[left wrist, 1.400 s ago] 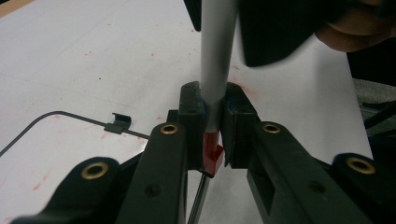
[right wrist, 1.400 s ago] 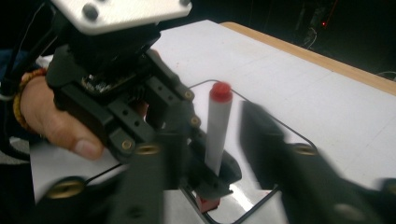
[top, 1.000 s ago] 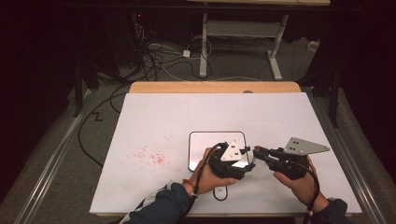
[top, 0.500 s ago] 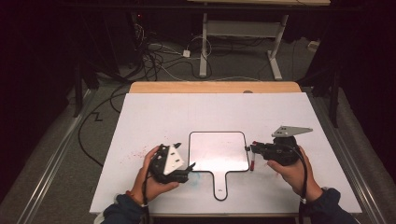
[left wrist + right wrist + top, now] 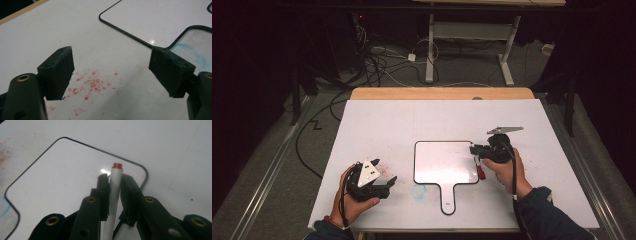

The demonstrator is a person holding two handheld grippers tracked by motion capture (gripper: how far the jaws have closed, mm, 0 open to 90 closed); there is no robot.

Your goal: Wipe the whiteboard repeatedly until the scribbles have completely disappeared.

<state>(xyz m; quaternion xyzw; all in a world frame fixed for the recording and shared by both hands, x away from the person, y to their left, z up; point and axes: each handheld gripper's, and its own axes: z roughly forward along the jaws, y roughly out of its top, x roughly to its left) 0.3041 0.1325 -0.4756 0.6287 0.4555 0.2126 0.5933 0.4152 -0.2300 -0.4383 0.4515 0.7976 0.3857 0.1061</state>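
From the high view, the paddle-shaped whiteboard [image 5: 446, 165] lies near the surface's [image 5: 387, 120] front edge, the right claw [image 5: 475, 150] at its right rim. The left claw [image 5: 111, 67] stands wide apart, empty, above red specks [image 5: 90, 86]. The right claw [image 5: 115, 182] clamps a smooth white marker [image 5: 115, 185]; lower its red tip gently, keeping it steep.
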